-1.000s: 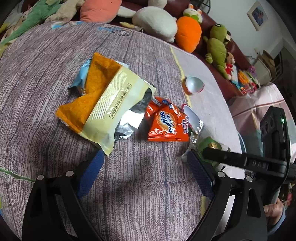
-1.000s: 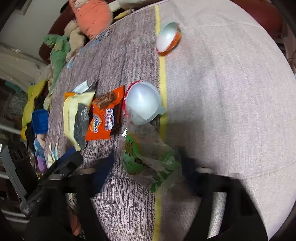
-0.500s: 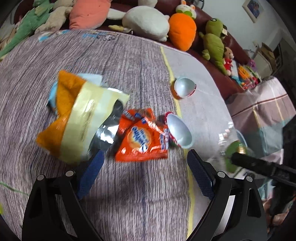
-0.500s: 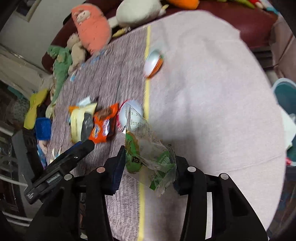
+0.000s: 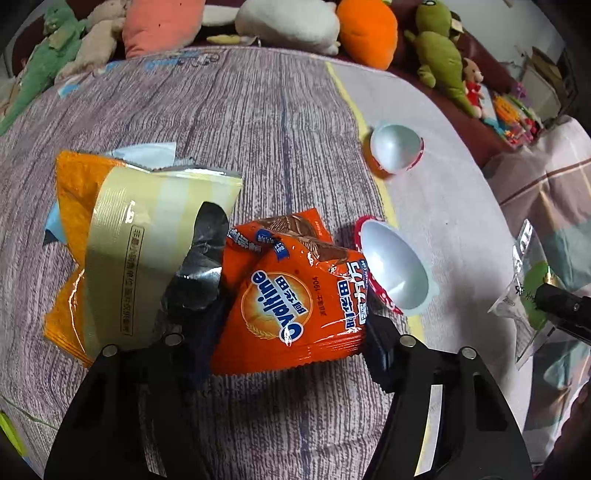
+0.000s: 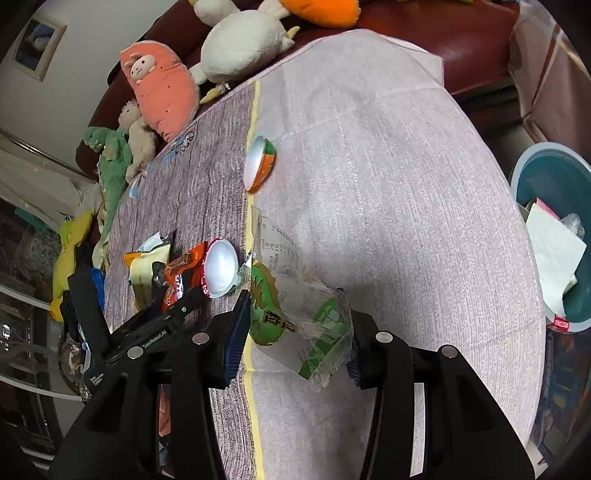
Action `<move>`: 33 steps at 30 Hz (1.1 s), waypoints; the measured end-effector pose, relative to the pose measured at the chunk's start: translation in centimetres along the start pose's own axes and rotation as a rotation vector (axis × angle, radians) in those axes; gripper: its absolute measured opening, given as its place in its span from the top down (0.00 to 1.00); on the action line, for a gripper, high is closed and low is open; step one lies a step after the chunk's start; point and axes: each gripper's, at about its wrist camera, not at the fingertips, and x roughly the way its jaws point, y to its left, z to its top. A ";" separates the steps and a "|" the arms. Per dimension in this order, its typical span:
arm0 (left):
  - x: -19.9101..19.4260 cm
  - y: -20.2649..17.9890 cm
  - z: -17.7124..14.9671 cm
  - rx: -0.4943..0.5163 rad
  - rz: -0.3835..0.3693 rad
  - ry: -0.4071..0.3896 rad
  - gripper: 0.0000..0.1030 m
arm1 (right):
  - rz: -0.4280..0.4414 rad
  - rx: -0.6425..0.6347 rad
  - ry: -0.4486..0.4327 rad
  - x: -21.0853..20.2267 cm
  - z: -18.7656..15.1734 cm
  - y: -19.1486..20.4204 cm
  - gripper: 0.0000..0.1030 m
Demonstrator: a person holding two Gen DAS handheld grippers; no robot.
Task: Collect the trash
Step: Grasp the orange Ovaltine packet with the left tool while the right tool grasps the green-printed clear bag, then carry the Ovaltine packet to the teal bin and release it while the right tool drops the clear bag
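i'm mid-collection with both hands. my right claw (image 6: 291,332) is clamped on the clear green-printed wrapper (image 6: 295,314), carried above the surface (image 6: 388,184). my left claw (image 5: 291,343) is closing around the orange ovaltine packet (image 5: 288,295), which lies on the surface beside the yellow foil bag (image 5: 122,254) and a white half-shell (image 5: 395,273). next i judge the wrapper must swing right to the teal bin (image 6: 546,184) and drop, while the left finishes its pinch. another half-shell (image 6: 258,166) waits farther off; plush toys (image 6: 159,85) line a dark red sofa (image 6: 472,33).

Bare cloth (image 6: 388,206) toward bin (image 6: 532,177)
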 end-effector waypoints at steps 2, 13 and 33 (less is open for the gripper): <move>0.0 -0.1 0.0 0.000 0.011 -0.009 0.37 | 0.002 0.007 0.003 0.2 0.0 -0.4 0.58; -3.7 -0.8 -1.1 -0.029 -0.047 -0.050 0.37 | -0.014 0.019 -0.024 -0.7 0.0 -2.1 0.58; -5.7 -17.8 -0.3 0.261 -0.208 -0.056 0.37 | -0.026 0.140 -0.239 -11.0 0.3 -11.0 0.58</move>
